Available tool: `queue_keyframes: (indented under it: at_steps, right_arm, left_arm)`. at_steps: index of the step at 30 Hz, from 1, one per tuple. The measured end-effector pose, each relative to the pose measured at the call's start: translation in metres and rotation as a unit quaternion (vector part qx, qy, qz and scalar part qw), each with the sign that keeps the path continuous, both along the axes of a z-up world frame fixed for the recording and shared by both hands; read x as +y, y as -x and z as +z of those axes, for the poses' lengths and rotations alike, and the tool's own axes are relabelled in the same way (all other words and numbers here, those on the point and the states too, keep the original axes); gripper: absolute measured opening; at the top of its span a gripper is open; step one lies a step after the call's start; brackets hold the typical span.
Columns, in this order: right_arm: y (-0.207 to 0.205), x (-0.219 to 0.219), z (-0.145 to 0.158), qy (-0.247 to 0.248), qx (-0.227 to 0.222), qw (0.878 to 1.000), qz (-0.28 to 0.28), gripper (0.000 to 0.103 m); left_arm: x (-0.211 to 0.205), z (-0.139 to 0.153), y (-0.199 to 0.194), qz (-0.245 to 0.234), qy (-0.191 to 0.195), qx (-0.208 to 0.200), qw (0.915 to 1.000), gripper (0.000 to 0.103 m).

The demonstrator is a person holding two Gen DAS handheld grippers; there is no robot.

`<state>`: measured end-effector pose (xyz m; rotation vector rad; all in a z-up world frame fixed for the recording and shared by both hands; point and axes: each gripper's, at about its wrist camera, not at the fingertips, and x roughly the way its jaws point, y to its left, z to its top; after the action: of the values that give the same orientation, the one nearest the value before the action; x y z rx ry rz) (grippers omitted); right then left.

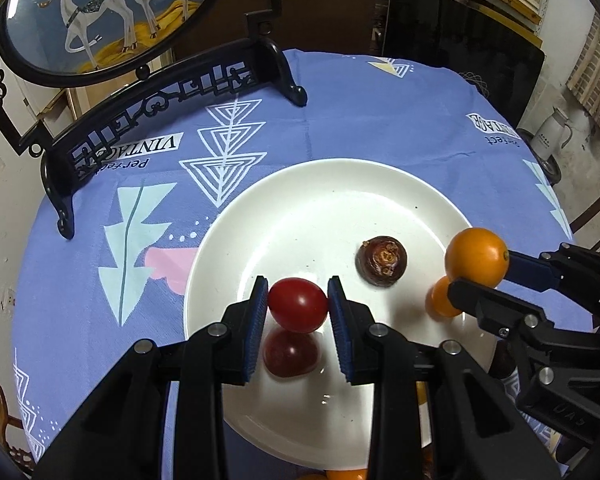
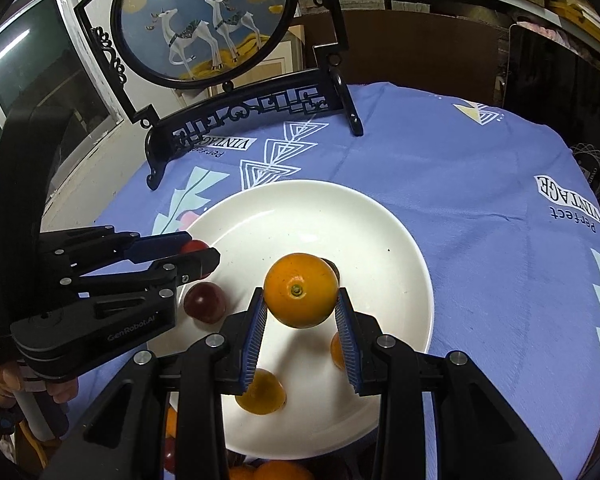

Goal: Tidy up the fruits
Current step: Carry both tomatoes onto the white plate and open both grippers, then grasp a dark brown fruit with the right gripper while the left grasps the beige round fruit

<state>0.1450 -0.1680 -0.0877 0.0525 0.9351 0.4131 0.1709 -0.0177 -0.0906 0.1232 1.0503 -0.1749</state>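
Left gripper (image 1: 298, 306) clamped on a red tomato (image 1: 297, 304), right gripper (image 2: 301, 312) clamped on an orange (image 2: 301, 295), both just above the white plate (image 1: 340, 196); lower gently, clear of the brown fruit (image 1: 381, 266); release only once resting, to prevent rolling.

Red tomato (image 1: 297, 305) and orange (image 2: 301, 290) (both gripped) above plate (image 1: 300, 200).
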Motion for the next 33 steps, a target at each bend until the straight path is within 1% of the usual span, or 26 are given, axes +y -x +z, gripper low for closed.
queue_keyframes:
  at_steps: [13, 16, 18, 19, 20, 23, 28, 33]
  right_arm:
    - [-0.005, 0.004, -0.003, 0.002, 0.005, 1.0, 0.001, 0.035]
    - [-0.006, 0.005, -0.006, 0.002, 0.01, 1.0, 0.002, 0.037]
    - [-0.007, 0.006, -0.008, 0.004, 0.012, 1.0, -0.002, 0.038]
    - [-0.007, 0.005, -0.007, 0.005, 0.009, 1.0, -0.004, 0.041]
    - [-0.007, 0.005, -0.006, 0.004, 0.007, 1.0, -0.006, 0.043]
    - [-0.004, 0.002, -0.004, 0.007, 0.002, 1.0, -0.011, 0.047]
    - [0.008, -0.009, -0.001, 0.001, 0.006, 1.0, -0.019, 0.048]
    - [0.037, -0.018, 0.002, -0.009, 0.009, 1.0, -0.015, 0.051]
  left_arm:
    - [0.001, -0.007, -0.005, 0.007, -0.008, 0.009, 0.9999, 0.03]
    - [0.001, -0.01, -0.006, 0.009, -0.011, 0.013, 0.9998, 0.03]
    - [0.001, -0.013, -0.008, 0.011, -0.013, 0.02, 0.9997, 0.038]
    - [0.001, -0.013, -0.008, 0.012, -0.013, 0.022, 0.9996, 0.05]
    - [0.002, -0.012, -0.007, 0.016, -0.017, 0.016, 0.9996, 0.057]
    - [0.005, -0.008, -0.005, 0.019, -0.015, 0.01, 0.9997, 0.059]
    - [0.013, 0.002, 0.003, 0.022, -0.009, 0.002, 0.9997, 0.059]
    - [0.023, 0.011, 0.024, 0.014, -0.009, -0.008, 0.9998, 0.064]
